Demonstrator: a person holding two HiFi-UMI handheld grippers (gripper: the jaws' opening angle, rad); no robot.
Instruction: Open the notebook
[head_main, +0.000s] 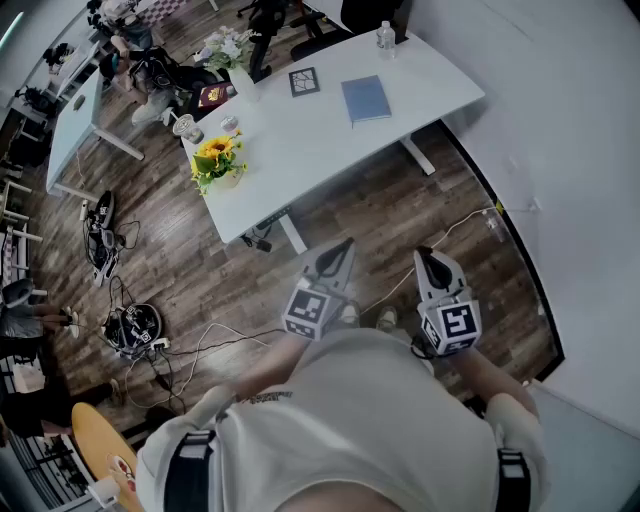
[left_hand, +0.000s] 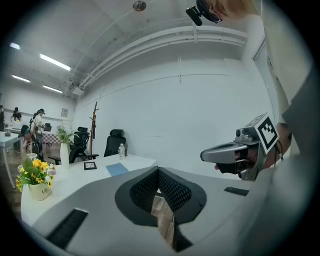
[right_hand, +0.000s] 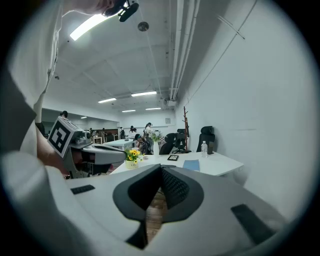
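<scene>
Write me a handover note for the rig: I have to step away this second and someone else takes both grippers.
Left gripper: shut, empty, held out in front of the body.
Right gripper: shut, empty, beside the left one.
Notebook: blue, closed, flat on the white table, next to a black-framed card; neither gripper is near it.
Done: nothing yet.
Left: step up to the table and open the cover.

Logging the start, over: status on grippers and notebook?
Left gripper, right gripper shut, empty, held near the body. Blue notebook closed on the white table, untouched, well ahead. Sunflower pot at the table's near corner, clear of it.
</scene>
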